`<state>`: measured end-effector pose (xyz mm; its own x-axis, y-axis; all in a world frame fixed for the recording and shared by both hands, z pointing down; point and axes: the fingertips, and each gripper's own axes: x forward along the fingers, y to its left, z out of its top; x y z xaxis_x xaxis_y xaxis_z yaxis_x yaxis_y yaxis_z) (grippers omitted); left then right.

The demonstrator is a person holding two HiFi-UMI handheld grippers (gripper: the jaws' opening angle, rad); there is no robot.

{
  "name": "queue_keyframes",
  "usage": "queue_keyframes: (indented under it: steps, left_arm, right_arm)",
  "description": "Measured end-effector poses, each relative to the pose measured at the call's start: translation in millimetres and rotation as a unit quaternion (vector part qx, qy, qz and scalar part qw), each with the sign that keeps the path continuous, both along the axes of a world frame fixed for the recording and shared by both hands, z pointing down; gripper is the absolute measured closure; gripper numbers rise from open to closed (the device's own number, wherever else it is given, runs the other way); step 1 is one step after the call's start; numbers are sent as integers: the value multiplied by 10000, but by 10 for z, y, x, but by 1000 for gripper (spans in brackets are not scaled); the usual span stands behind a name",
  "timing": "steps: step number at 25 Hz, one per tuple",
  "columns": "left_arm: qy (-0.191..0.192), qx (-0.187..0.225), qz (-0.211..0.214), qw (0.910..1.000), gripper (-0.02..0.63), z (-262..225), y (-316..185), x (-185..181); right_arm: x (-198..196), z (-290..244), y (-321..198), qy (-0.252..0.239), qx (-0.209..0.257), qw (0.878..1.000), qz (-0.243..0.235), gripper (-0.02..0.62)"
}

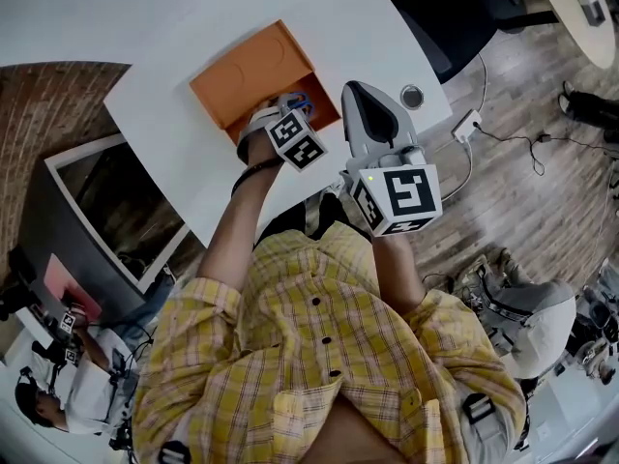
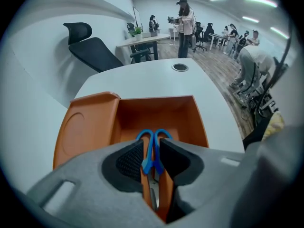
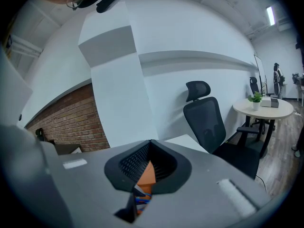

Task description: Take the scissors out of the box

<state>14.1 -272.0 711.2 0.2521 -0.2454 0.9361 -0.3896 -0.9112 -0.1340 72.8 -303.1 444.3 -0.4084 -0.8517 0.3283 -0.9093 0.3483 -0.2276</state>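
Head view: left tool [image 1: 282, 114] is reaching into the orange box [image 1: 247, 75] on the white worktop [image 1: 193, 8]; right tool [image 1: 360, 100] is hovering just beside the box.
Left gripper view: jaws are clamping the blue scissors [image 2: 151, 148] inside the box.
Right gripper view: jaws are sitting together, empty.

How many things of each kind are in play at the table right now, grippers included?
orange box: 1
blue-handled scissors: 1, clamped in the left gripper's jaws
grippers: 2, the left gripper and the right gripper
Total: 4
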Motion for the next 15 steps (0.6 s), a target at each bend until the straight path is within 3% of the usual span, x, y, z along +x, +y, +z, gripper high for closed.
queue_keyframes:
  steps: [15]
  left_arm:
    - [41,-305,-16,9995,506,143,35,-15]
  right_arm:
    - [-2,16,9,8,-44,10000,34,589]
